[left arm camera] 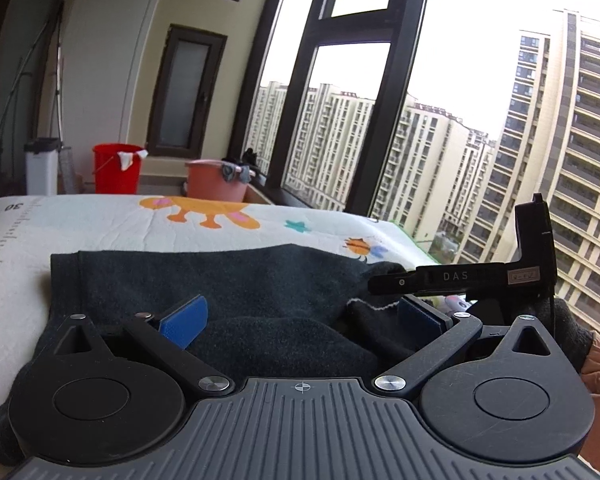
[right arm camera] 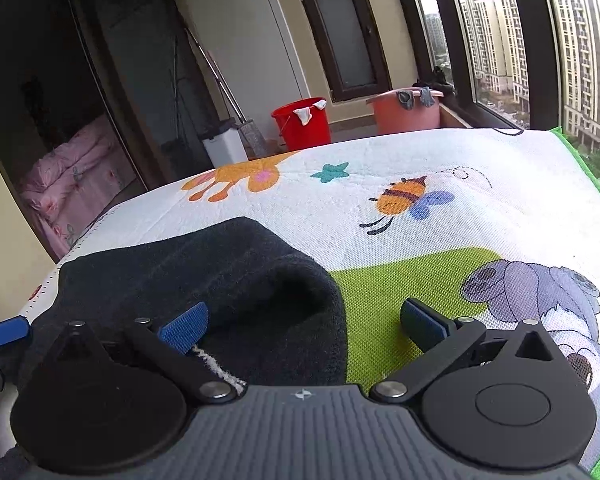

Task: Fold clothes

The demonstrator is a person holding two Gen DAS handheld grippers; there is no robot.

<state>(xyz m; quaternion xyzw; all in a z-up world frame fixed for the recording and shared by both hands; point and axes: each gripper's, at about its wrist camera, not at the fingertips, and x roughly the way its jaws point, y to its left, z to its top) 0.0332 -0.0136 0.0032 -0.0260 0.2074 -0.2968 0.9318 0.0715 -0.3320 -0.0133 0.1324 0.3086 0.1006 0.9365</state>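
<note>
Both grippers, L (left arm camera: 302,320) & R (right arm camera: 304,322), are sitting w/ jaws apart over dark cloth (left arm camera: 220,280) bunched on mat (right arm camera: 420,168), prob. lining up for next fold.

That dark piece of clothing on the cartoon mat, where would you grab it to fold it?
I'd probably take the dark garment at its raised right-hand edge, coming in from the bare green patch of the mat. That edge curls up off the mat, leaving a gap for one finger of the open right gripper to slip under.
</note>
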